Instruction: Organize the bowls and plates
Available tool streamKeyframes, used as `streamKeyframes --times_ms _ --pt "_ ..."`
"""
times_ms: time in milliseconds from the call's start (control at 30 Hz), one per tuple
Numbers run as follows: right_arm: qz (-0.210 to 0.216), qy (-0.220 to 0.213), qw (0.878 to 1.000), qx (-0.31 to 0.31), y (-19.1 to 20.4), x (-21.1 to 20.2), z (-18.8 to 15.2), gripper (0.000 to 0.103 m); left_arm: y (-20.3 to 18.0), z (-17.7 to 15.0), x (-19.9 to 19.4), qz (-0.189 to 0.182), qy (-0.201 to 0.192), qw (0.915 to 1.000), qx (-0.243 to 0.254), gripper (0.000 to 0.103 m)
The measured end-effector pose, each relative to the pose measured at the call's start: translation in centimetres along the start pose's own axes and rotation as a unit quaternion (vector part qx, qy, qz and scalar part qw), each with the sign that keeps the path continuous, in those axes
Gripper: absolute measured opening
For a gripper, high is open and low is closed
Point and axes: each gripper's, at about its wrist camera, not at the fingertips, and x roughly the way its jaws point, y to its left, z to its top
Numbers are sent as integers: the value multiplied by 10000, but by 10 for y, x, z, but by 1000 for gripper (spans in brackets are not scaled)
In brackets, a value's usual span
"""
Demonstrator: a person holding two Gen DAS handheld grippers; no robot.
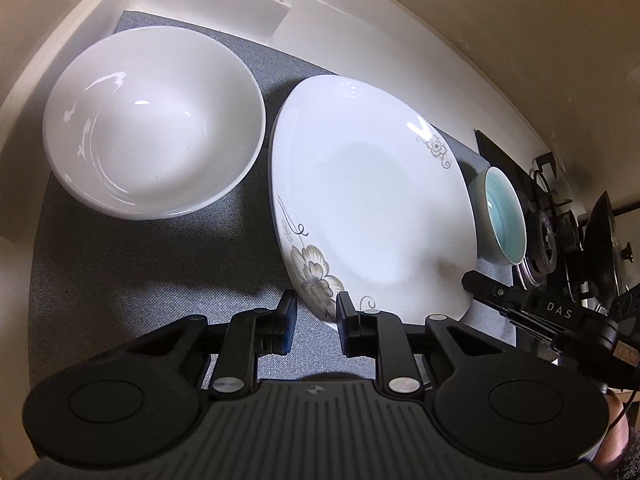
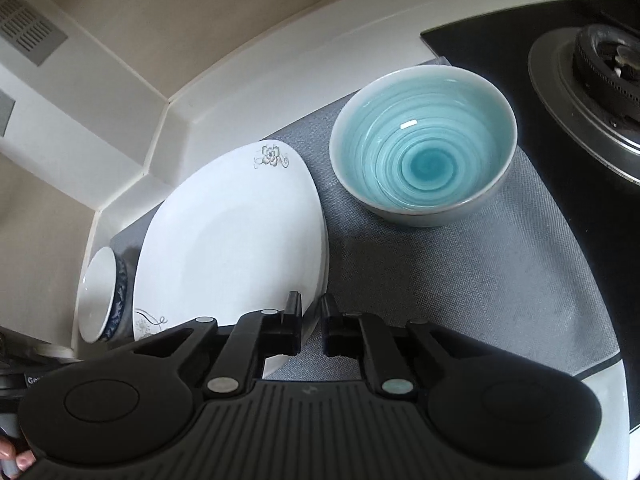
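A white plate with grey flowers [image 1: 372,200] [image 2: 232,240] lies on a grey mat [image 1: 120,280] [image 2: 460,280]. To its left stands a large white bowl [image 1: 156,120], seen with a blue pattern outside [image 2: 100,292] in the right wrist view. A teal swirl bowl [image 2: 424,148] [image 1: 504,216] stands to its right. My left gripper [image 1: 318,320] is open at the plate's near rim, its left finger clear of the plate. My right gripper [image 2: 311,320] [image 1: 468,280] is shut on the plate's right rim, one finger over the plate and one outside it.
A gas stove with a black glass top [image 2: 592,60] [image 1: 544,232] borders the mat on the right. White counter ledges and a beige wall [image 2: 180,92] close the back. A dark pan lid [image 1: 604,240] stands by the burner.
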Motion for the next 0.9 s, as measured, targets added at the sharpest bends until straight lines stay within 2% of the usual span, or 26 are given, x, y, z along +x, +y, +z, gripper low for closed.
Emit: streamKeyframes --times_ms 100,167,200,233,300,433,467,500,533,567,700,767,900 --pt "36 -58 10000 6 0 -7 -7 14 3 -2 -6 63 -9 10000 -22 22" --pt "176 52 9995 -254 3 -11 -19 19 3 -3 -8 67 38 10000 -38 23" --pt "232 152 9987 -417 5 -13 -27 27 3 -4 -9 81 64 9999 -36 22" --pt "203 273 9979 -554 8 -14 -37 43 3 -5 -11 149 97 9998 -14 22" --pt "181 500 9955 -779 13 -16 -58 45 2 -9 -12 327 151 9993 77 22" --pt "409 870 9895 -1079 26 -19 -94 45 0 -21 -15 325 236 9990 193 22" --pt "345 951 9864 -1296 30 -18 -101 45 -1 -23 -16 319 254 9989 248 22" --pt "215 1029 9819 -1574 35 -16 -108 41 -3 -25 -16 323 269 9986 308 22" --pt "-8 1074 9768 -1853 37 -13 -113 20 -5 -28 -16 348 278 9983 366 22" --pt "-149 1030 9740 -2013 37 -13 -115 5 -8 -30 -16 377 277 9980 416 23" --pt "-515 755 9808 -1726 19 -24 -99 5 -18 -38 -17 437 338 9966 613 31" --pt "-596 614 9869 -1367 4 -33 -89 5 -27 -46 -15 489 522 9950 698 40" --pt "-272 532 9940 -919 -19 -50 -90 9 -47 -67 -6 467 858 9908 938 51"
